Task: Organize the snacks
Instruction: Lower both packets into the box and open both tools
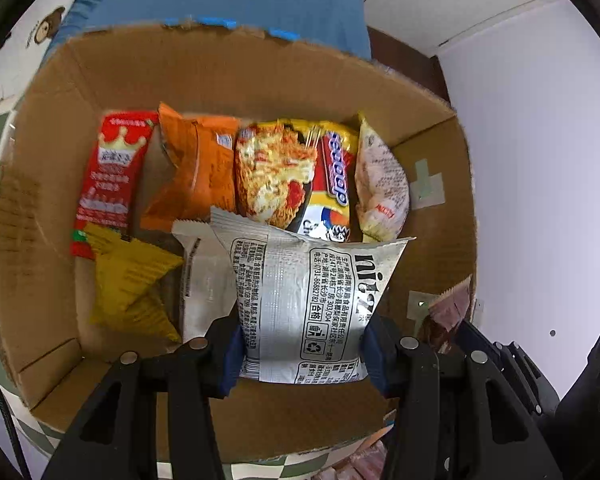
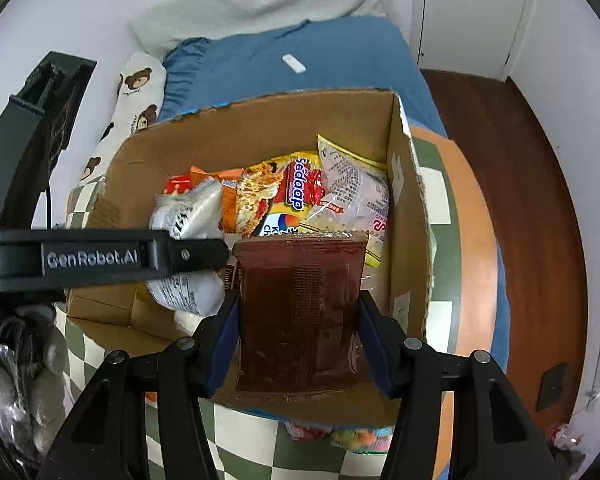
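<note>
A: Start big. What took up the view?

B: The box [image 1: 236, 76], open-topped cardboard, sat on a checked tabletop [image 2: 100, 364] with a blue bed [image 2: 300, 52] behind it at twelve o'clock. Packets stood in a row along its far side: a red pack [image 1: 110, 176] at ten o'clock, an orange bag [image 1: 198, 172] next to it, a noodle pack [image 1: 292, 172] near the middle, and a pale bag [image 1: 380, 184] at two o'clock. A yellow packet [image 1: 132, 280] lay at eight o'clock.

A: And the claws?

B: The left claw [image 1: 302, 346] was clenched on a silver pouch [image 1: 308, 300], pads on its two side edges low down, the pouch standing over the near part of the box. The right claw [image 2: 298, 340] gripped a brown pouch [image 2: 298, 312] the same way, at the box's near right corner.

A: How would those two handle, by your reckoning?

B: Light and soft, I judged. The silver one was crinkled foil, likely slippery, and it bulged between the pads, so a hard squeeze might crush what's inside. The brown one looked flat and glossy, a bit stiffer. Holding across the width near the bottom seam seemed sound; the sealed edges give the firmest purchase.

A: Anything still outside?

B: Some bright wrappers [image 2: 356, 440] showed at six o'clock below the box, too blurred to name.
</note>
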Available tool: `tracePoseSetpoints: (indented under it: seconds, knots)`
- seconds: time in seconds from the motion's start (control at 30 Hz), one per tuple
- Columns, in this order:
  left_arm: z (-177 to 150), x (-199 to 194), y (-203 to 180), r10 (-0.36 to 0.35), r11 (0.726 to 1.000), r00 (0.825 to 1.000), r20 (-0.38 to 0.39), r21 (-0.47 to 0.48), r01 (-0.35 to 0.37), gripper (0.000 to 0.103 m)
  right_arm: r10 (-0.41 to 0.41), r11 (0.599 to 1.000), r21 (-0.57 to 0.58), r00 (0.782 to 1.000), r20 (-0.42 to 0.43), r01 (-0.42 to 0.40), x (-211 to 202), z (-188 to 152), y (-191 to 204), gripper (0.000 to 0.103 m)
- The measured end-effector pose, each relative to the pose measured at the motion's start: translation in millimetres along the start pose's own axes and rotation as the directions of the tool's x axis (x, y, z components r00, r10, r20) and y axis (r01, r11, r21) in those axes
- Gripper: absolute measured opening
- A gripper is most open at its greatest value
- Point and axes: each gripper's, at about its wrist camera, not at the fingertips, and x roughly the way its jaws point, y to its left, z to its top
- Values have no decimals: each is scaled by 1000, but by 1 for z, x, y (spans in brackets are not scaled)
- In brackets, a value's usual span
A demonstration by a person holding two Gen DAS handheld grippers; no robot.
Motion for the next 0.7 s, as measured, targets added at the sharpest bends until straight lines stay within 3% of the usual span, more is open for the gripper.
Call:
tracePoseSetpoints:
  seconds: [0.3, 0.33, 0.4, 0.47, 0.7]
  knots:
    - [1, 24, 1, -44, 999, 995, -87, -36, 41, 47, -24, 1000, -7, 997, -78, 24, 12, 5, -3, 62]
    - [0, 26, 0, -39, 999, 994, -99, -30, 37, 50, -28, 1000, -5, 996, -85, 27, 13, 5, -5, 65]
    - [0, 25, -1, -28, 999, 995, -91, -25, 26, 63, -33, 999, -2, 995, -94, 33, 16, 6, -5, 83]
    - [2, 24, -4, -12, 1000, 998, -69, -15, 11, 88, -47, 999, -3, 994, -103, 47, 16, 4, -5, 93]
    - [0, 13, -8, 20, 1000, 1000, -20, 2, -20, 95, -72, 997, -9, 992, -108, 71, 14, 3, -3, 97]
